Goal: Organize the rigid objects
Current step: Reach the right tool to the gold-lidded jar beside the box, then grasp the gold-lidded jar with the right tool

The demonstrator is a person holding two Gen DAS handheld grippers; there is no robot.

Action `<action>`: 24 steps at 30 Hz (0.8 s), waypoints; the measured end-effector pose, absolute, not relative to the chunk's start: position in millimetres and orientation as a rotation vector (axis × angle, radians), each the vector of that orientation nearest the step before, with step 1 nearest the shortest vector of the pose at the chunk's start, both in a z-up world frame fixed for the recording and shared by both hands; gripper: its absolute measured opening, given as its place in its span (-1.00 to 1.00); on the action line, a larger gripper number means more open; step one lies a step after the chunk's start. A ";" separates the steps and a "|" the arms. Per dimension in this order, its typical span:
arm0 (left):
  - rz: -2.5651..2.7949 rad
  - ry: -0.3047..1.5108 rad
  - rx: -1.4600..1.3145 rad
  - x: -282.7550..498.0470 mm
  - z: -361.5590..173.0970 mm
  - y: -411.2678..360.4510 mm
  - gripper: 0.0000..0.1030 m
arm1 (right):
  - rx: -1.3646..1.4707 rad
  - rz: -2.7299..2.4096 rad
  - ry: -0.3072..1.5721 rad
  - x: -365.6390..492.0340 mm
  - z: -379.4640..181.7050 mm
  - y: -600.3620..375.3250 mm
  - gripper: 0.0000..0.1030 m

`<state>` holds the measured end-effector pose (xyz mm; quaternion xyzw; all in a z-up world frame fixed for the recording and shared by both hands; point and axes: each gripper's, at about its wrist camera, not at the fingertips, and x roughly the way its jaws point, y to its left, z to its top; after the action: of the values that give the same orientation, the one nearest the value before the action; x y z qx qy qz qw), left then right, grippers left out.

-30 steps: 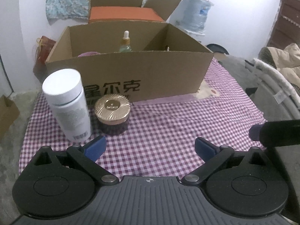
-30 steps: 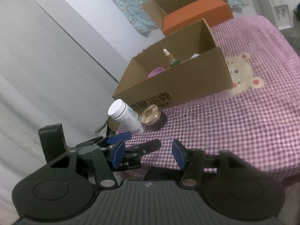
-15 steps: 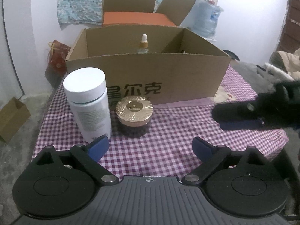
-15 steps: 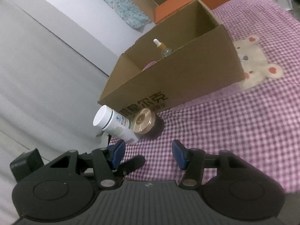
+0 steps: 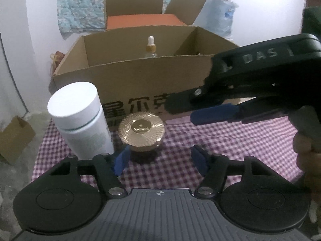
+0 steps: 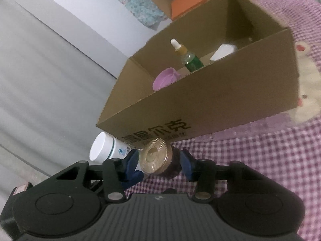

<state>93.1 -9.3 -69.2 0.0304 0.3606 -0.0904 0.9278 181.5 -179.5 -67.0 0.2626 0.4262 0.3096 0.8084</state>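
A dark jar with a gold lid (image 5: pixel 142 133) stands on the checked cloth beside a white bottle (image 5: pixel 80 120), both in front of the cardboard box (image 5: pixel 140 80). My left gripper (image 5: pixel 160 161) is open, low, just short of the jar. My right gripper (image 6: pixel 159 165) is open with the jar (image 6: pixel 158 158) between its blue pads; I cannot tell whether they touch it. It enters the left wrist view from the right (image 5: pixel 210 108), just right of the jar. The white bottle (image 6: pixel 104 149) lies to its left.
The box holds a dropper bottle (image 6: pixel 186 57), a pink lid (image 6: pixel 165 78) and a white item (image 6: pixel 223 52). An orange box (image 5: pixel 140 21) sits in another carton behind. A water jug (image 5: pixel 218 18) stands at the back right. A small carton (image 5: pixel 14 138) is on the floor left.
My right gripper has swung in from the right and down, bringing its pads around the gold-lidded jar. My left gripper has moved closer to the jar and bottle.
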 end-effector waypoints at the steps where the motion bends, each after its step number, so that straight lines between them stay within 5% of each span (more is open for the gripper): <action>1: -0.174 0.742 0.069 95.5 -69.8 -9.7 0.31 | 0.559 0.666 0.923 186.2 -69.9 -176.5 -0.06; 24: -0.296 0.767 0.074 106.2 -71.5 -30.0 0.34 | 0.527 0.677 1.029 201.7 -90.0 -179.1 -0.08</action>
<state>106.2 -30.0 -71.5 0.0360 0.3726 -0.1436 0.9161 201.7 -179.1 -90.0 0.2444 0.4767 0.3137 0.7840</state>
